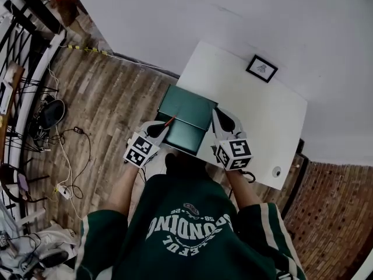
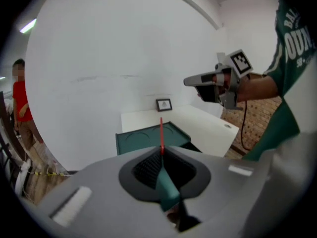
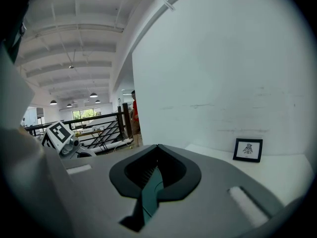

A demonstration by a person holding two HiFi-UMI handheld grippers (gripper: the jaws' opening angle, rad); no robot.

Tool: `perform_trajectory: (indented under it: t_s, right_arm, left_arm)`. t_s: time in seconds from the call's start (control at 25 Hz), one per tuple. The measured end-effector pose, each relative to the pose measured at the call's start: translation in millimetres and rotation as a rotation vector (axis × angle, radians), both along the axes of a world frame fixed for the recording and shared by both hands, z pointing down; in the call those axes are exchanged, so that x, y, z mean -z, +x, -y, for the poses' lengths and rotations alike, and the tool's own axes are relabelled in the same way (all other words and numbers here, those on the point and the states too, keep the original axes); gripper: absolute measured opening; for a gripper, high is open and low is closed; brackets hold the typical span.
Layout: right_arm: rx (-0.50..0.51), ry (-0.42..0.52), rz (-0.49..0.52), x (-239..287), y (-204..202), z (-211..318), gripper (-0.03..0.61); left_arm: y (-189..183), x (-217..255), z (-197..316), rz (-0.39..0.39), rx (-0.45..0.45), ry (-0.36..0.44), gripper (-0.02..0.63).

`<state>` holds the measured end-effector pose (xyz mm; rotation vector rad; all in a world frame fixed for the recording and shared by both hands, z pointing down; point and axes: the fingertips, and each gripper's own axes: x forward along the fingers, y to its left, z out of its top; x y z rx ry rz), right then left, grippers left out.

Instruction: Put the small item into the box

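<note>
Carry step under way: left gripper (image 2: 161, 153) has its jaws pinched on the thin red stick (image 2: 161, 132), which pokes out past the tips. It's held just over the near-left edge of the dark green open box (image 1: 187, 108) on the white table (image 1: 265, 118), not yet inside. Right gripper (image 3: 157, 156) hangs at the box's right side with jaws together and nothing btwn them. Next, prob: bring the stick fwd over the open compartment, tip it down, then let the jaws part w/o snagging the rim.
</note>
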<state>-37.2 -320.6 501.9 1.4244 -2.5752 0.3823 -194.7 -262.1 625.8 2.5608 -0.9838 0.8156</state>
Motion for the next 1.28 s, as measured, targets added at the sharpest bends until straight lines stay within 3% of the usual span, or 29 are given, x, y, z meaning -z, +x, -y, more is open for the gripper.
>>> perform_trajectory:
  t_s: [0.36, 0.76, 1.12, 1.28]
  right_arm:
    - [-0.02, -0.029, -0.009, -12, 14, -5, 0.003]
    - [-0.099, -0.028, -0.015, -9, 47, -8, 0.003]
    - [-0.161, -0.041, -0.012, -13, 73, -15, 0.003]
    - [-0.181, -0.043, -0.012, -14, 81, -17, 0.003]
  left_arm:
    - [20, -56, -24, 0.204, -0.278, -0.121, 0.063]
    - [57, -100, -29, 0.317, -0.462, -0.226, 0.064]
    - [74, -133, -35, 0.417, -0.51, -0.357, 0.064]
    - [76, -142, -34, 0.441, -0.508, -0.37, 0.064]
